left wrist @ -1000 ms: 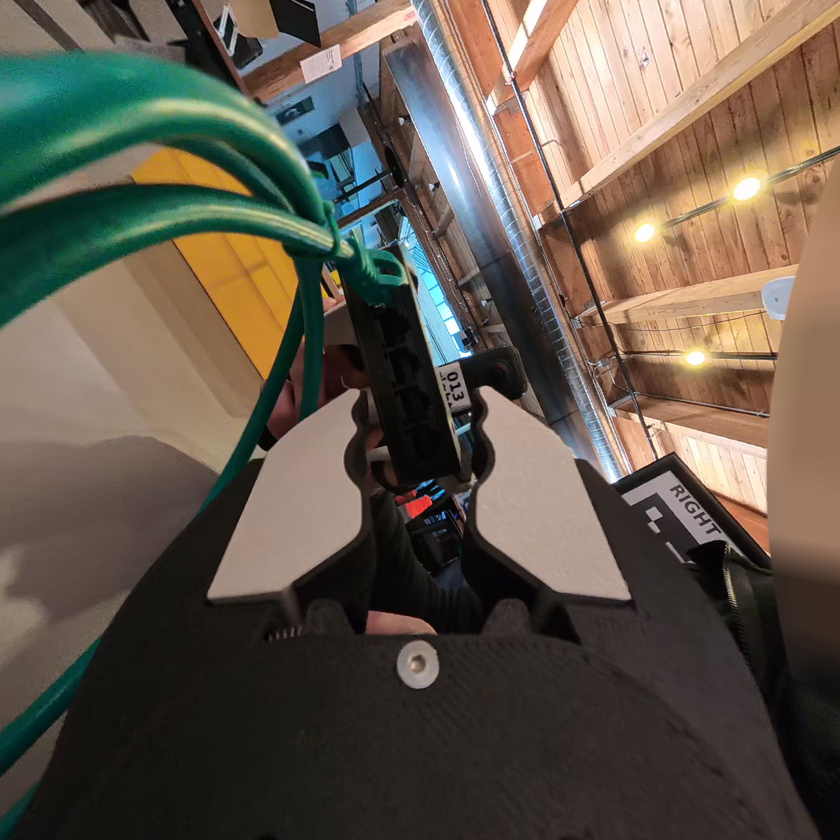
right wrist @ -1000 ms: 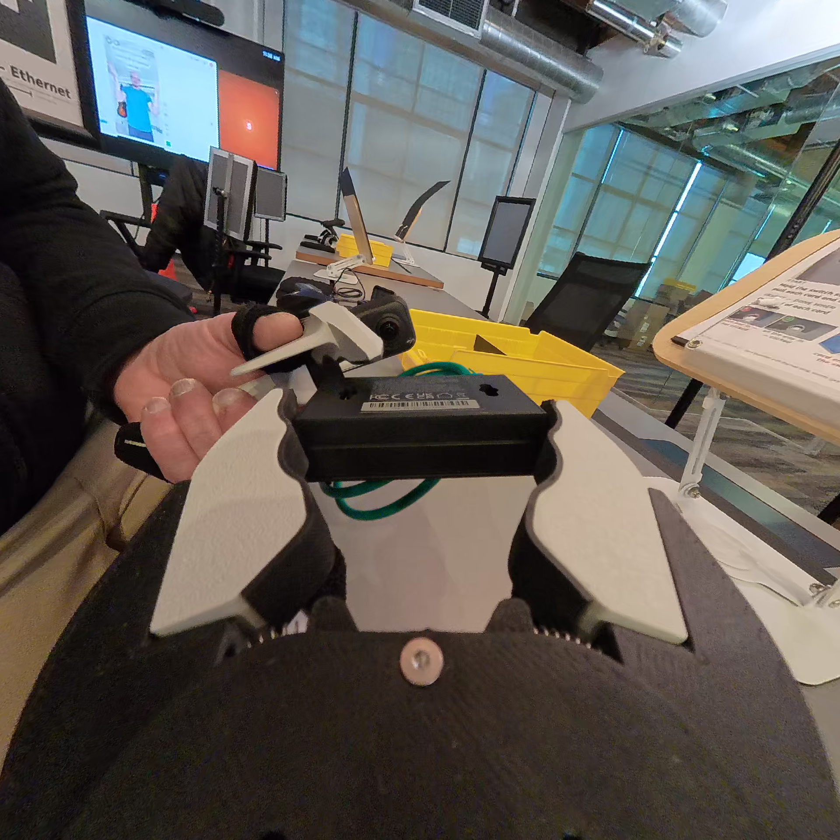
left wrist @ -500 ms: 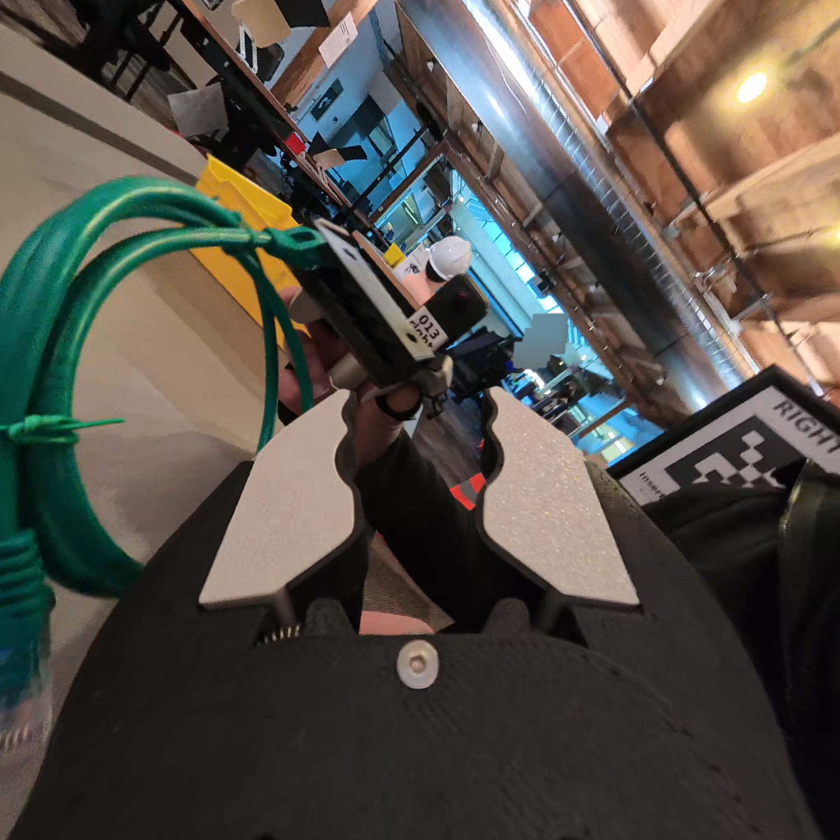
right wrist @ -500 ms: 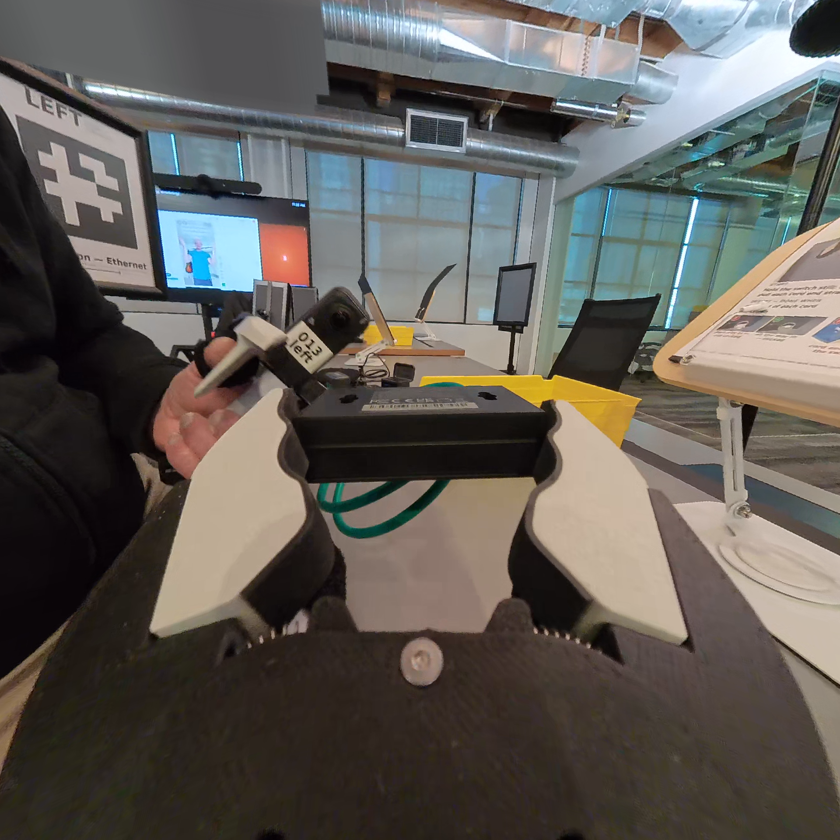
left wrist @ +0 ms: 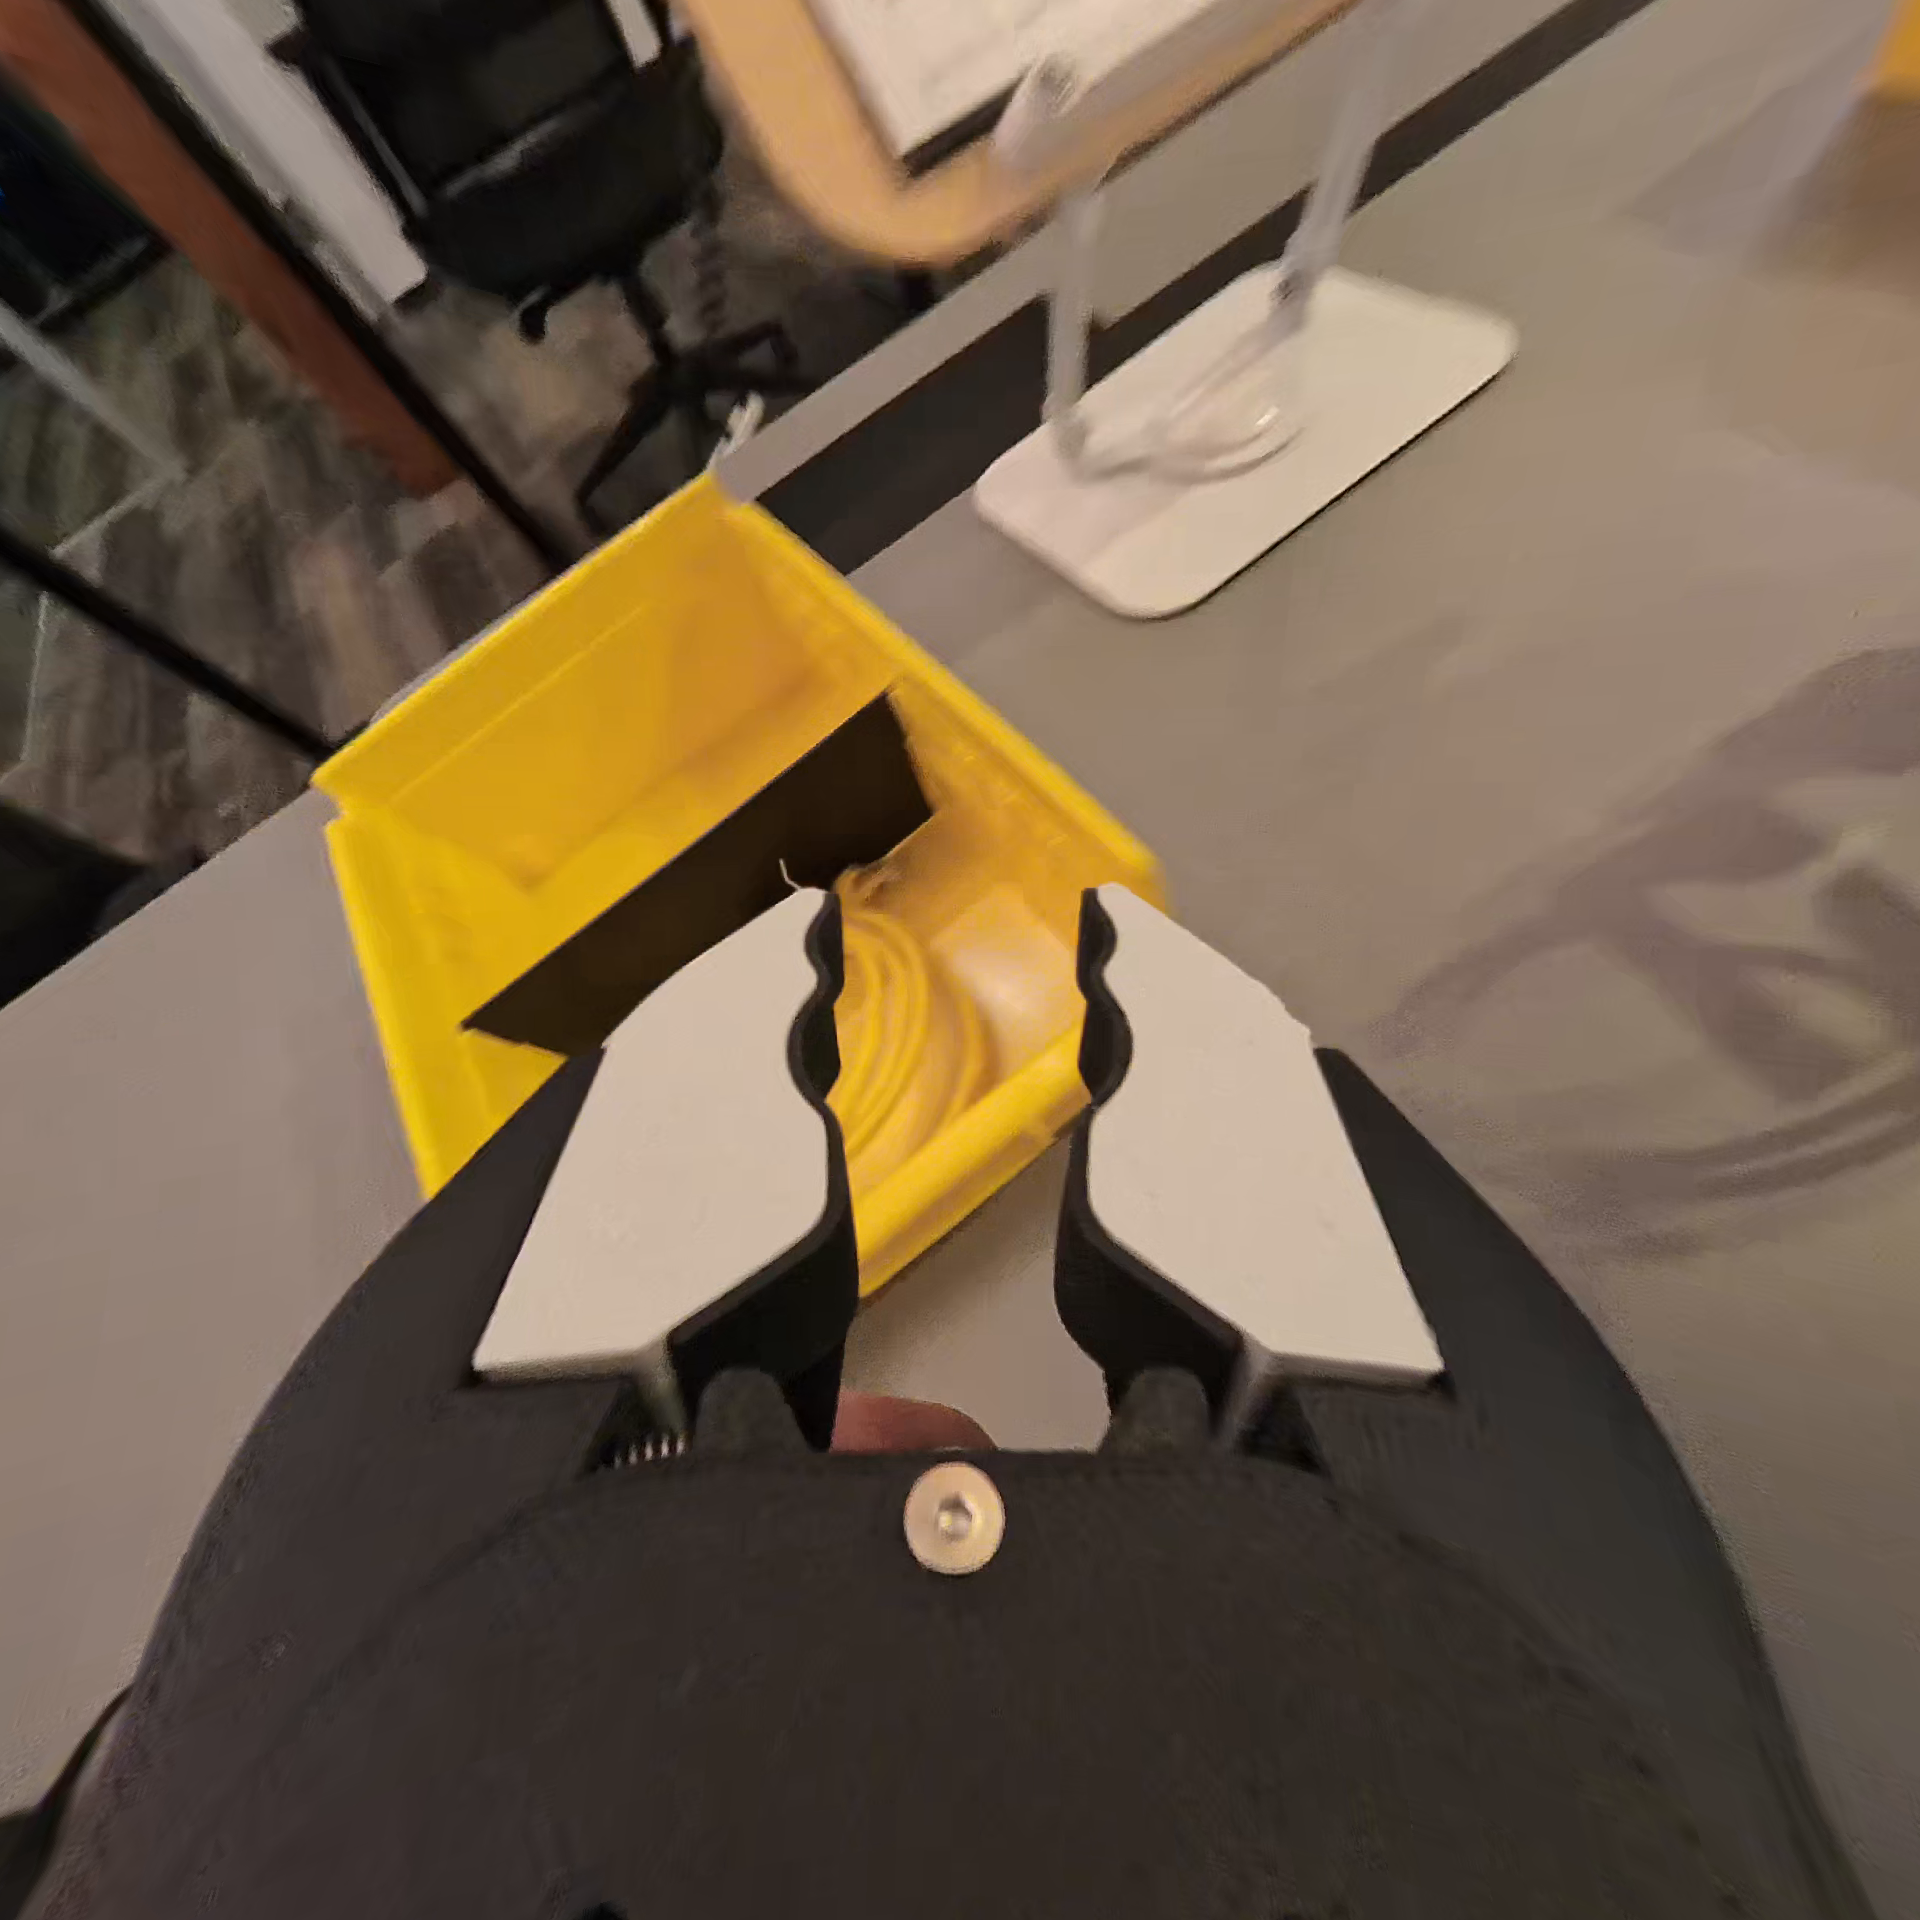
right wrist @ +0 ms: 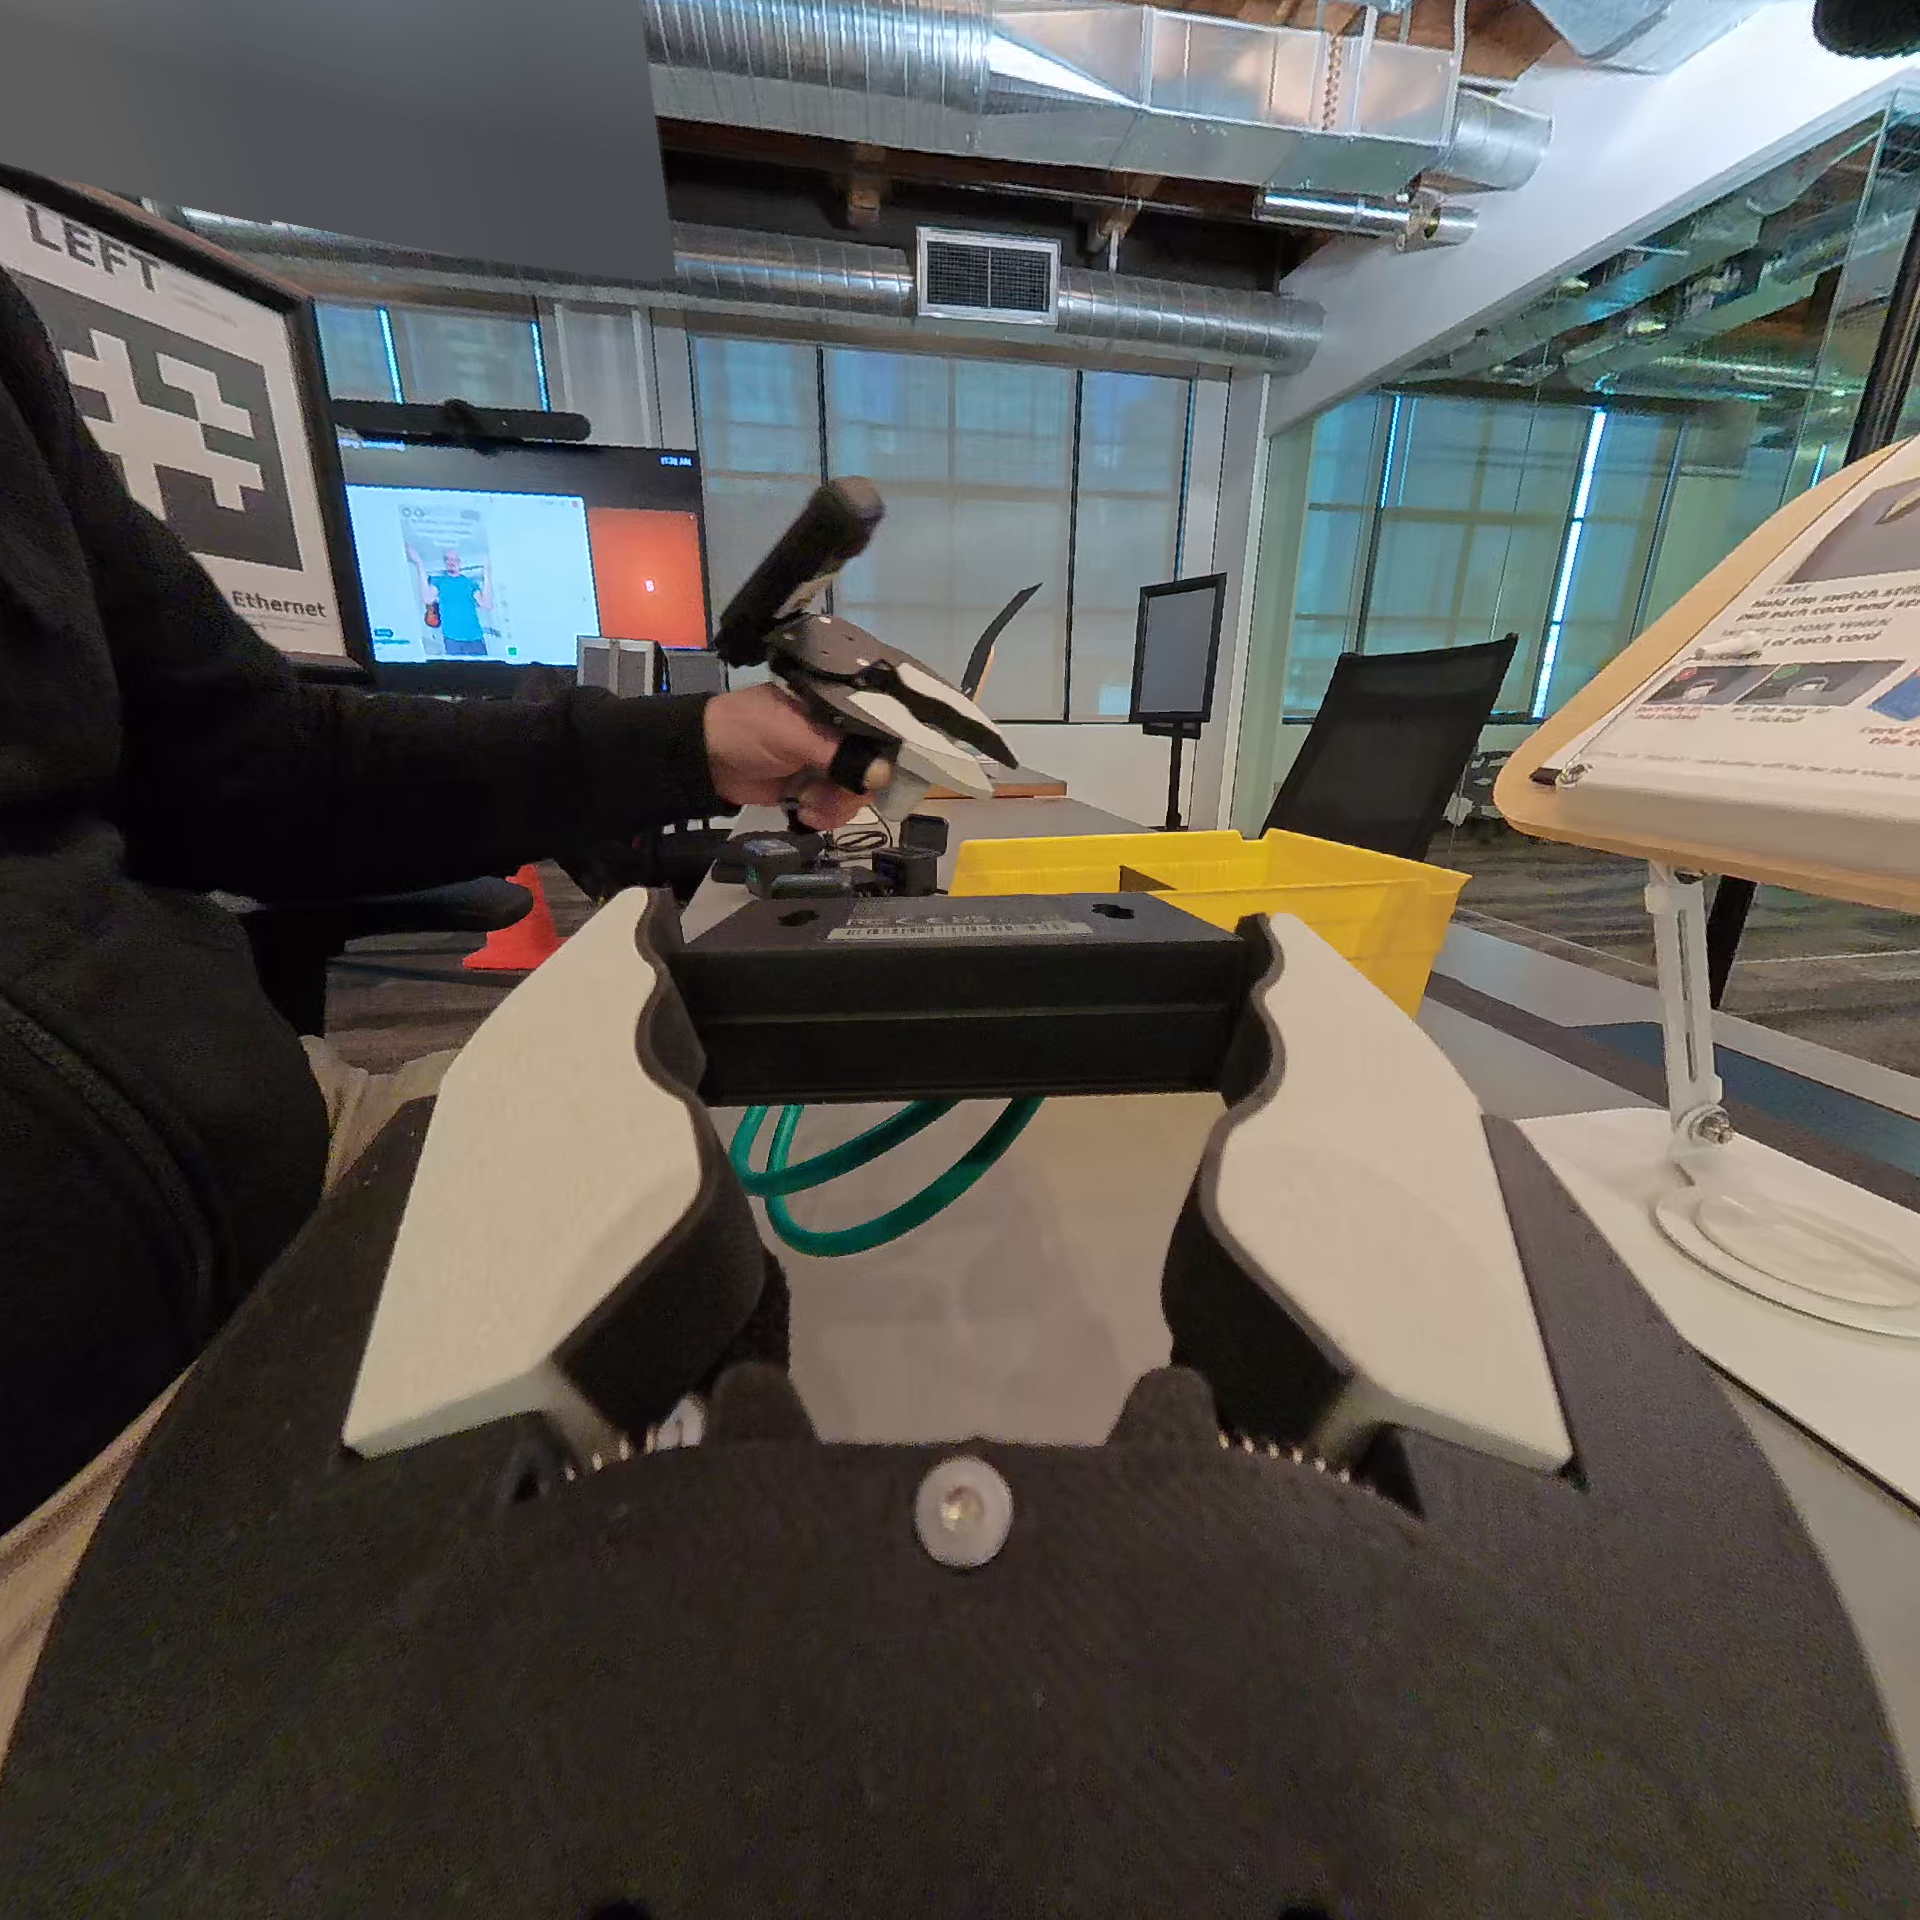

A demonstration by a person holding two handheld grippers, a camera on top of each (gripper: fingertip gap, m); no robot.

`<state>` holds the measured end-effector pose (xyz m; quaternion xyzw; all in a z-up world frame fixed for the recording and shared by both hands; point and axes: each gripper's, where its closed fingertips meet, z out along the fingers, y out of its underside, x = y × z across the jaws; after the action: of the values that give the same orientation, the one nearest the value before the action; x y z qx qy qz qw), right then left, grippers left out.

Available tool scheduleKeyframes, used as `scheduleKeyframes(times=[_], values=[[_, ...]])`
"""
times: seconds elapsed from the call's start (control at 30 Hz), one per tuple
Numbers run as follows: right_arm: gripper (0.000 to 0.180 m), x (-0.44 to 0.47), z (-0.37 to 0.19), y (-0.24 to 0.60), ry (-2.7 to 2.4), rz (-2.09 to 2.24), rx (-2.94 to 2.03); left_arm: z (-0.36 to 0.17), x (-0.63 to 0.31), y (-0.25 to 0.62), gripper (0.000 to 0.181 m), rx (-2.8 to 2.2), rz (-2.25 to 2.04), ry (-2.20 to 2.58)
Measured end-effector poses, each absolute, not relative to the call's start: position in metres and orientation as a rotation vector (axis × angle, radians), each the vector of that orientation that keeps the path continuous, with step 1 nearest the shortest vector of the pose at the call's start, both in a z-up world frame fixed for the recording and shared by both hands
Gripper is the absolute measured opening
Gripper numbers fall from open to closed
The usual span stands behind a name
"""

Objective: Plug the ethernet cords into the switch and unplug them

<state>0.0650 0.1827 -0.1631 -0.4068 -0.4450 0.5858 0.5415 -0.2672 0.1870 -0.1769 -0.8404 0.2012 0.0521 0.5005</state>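
Note:
My right gripper (right wrist: pixel 961 997) is shut on the black switch (right wrist: pixel 961 1013), holding it level by its two short ends above the grey table. A green ethernet cord (right wrist: pixel 883 1184) loops down below the switch. My left gripper (left wrist: pixel 951 935) is open and empty, held in the air and pointing down into the yellow bin (left wrist: pixel 582 727), where a coiled yellow cord (left wrist: pixel 914 1049) lies. The left gripper also shows in the right wrist view (right wrist: pixel 935 743), in a hand above and behind the switch. The switch's ports are hidden.
The yellow bin (right wrist: pixel 1340 894) stands at the table's far edge, with a dark divider (left wrist: pixel 717 894) inside. A tilted wooden board with an instruction sheet (right wrist: pixel 1756 686) stands on a white base (left wrist: pixel 1257 447) to the right. Black chair (right wrist: pixel 1382 748) beyond the table. Left tips to right tips: about 35 centimetres.
My left gripper has let go of the switch, swung away from it and turned down over the yellow bin. The right gripper keeps holding the switch and has lifted slightly.

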Motion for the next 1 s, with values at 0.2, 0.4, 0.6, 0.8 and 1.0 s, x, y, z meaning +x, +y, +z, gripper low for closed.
scheduleKeyframes(times=[0.2, 0.4, 0.6, 0.8, 1.0], values=[[0.100, 0.062, -0.171, 0.184, -1.074, 1.385, -0.993, -0.236, -0.307, 0.218, 0.044, -2.289, 0.271, 0.693], [0.099, 0.060, -0.176, 0.185, -1.085, 1.386, -1.008, -0.285, -0.317, 0.233, 0.037, -2.528, 0.279, 0.839], [0.099, 0.060, -0.177, 0.184, -1.093, 1.381, -1.006, -0.312, -0.317, 0.232, 0.023, -2.726, 0.122, 0.845], [0.099, 0.060, -0.177, 0.183, -1.099, 1.370, -1.005, -0.300, -0.321, 0.235, 0.010, -2.680, 0.181, 0.833], [0.099, 0.060, -0.176, 0.182, -1.100, 1.370, -1.000, -0.235, -0.324, 0.239, 0.009, -2.481, 0.111, 0.678]])
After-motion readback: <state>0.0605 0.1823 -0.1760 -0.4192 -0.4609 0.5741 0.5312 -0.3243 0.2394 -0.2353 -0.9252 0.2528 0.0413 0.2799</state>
